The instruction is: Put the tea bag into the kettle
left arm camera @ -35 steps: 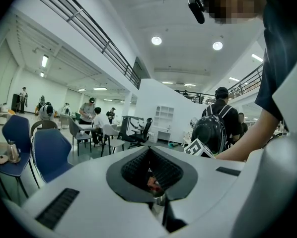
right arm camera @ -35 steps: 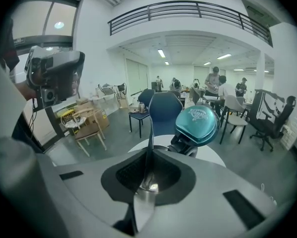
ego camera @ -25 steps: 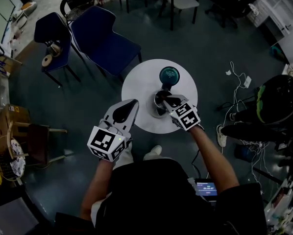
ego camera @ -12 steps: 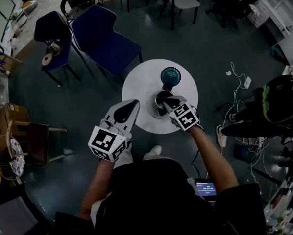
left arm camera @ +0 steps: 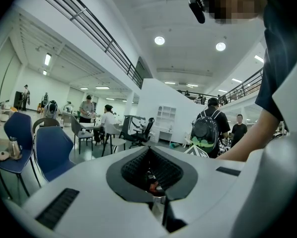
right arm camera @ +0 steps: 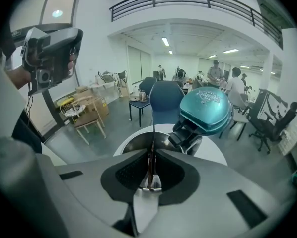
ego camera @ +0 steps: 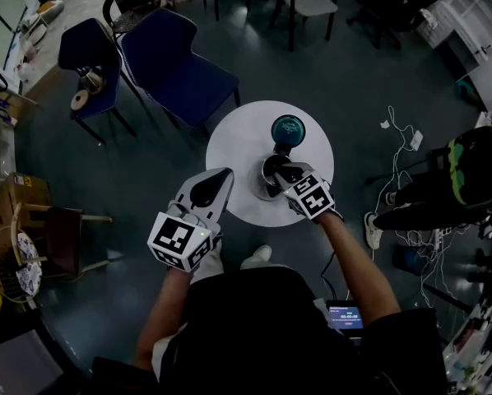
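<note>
A steel kettle (ego camera: 270, 171) stands on the round white table (ego camera: 234, 151), its teal lid (ego camera: 287, 127) flipped up at the far side. My right gripper (ego camera: 283, 169) hovers right over the kettle's open mouth. In the right gripper view the kettle (right arm camera: 133, 144) and the lid (right arm camera: 205, 110) lie just beyond my right gripper (right arm camera: 152, 175), which is shut on a thin dark strand, the tea bag's string. The bag itself is hidden. My left gripper (ego camera: 223, 174) is held off the table's near-left edge, shut and holding nothing (left arm camera: 151, 175).
Two blue chairs (ego camera: 176, 64) (ego camera: 90, 56) stand beyond the table on the left. A wooden chair (ego camera: 61, 237) is at the left. White cables (ego camera: 402, 138) trail on the floor at the right, near dark gear (ego camera: 468, 171). My legs are below the table.
</note>
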Available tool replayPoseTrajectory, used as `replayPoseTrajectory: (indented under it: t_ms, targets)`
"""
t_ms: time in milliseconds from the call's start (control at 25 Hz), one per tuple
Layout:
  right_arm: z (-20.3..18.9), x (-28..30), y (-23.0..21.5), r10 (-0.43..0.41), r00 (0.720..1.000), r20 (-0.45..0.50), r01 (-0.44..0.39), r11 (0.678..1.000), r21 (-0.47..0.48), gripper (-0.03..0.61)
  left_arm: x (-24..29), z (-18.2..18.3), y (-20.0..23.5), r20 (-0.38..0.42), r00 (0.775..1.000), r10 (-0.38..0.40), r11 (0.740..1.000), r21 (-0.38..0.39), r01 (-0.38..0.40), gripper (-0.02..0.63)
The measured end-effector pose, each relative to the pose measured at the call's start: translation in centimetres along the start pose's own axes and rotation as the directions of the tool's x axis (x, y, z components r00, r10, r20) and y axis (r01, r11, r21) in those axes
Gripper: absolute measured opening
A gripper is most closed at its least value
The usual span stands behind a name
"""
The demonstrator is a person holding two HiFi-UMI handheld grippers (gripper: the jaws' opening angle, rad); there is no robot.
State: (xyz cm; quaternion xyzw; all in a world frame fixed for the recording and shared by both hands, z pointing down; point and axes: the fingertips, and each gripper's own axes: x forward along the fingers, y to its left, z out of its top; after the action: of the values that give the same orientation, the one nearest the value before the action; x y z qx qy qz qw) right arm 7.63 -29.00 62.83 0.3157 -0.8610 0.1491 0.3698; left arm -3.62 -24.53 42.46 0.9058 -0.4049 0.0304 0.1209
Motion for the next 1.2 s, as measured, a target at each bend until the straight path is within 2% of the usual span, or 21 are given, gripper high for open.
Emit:
replayPoseTrajectory:
  t_ms: [520,880,1200]
  targets:
    - [1.4,0.1,-0.2,-0.026,0.999,0.029,0.027,0.999,-0.024,0.038,0.6,-0.4,0.8,-0.002,1.0,-0.013,1.0,-0.01,0.013,0.015]
    - [0.6,0.6,-0.6,-0.021,1.0,-0.011,0.021,0.999,-0.027,0.032,0.9,-0.4,1.0,-0.01,1.0,-0.013,1.0,-0.014,0.013,0.015]
    - [-0.1,1.5,-0.6,-0.031,0.998,-0.058,0.026,0.997,-0.073,0.031,0.8,-0.6,1.6,-0.014,1.0,-0.007,1.0,-0.016,0.007,0.015]
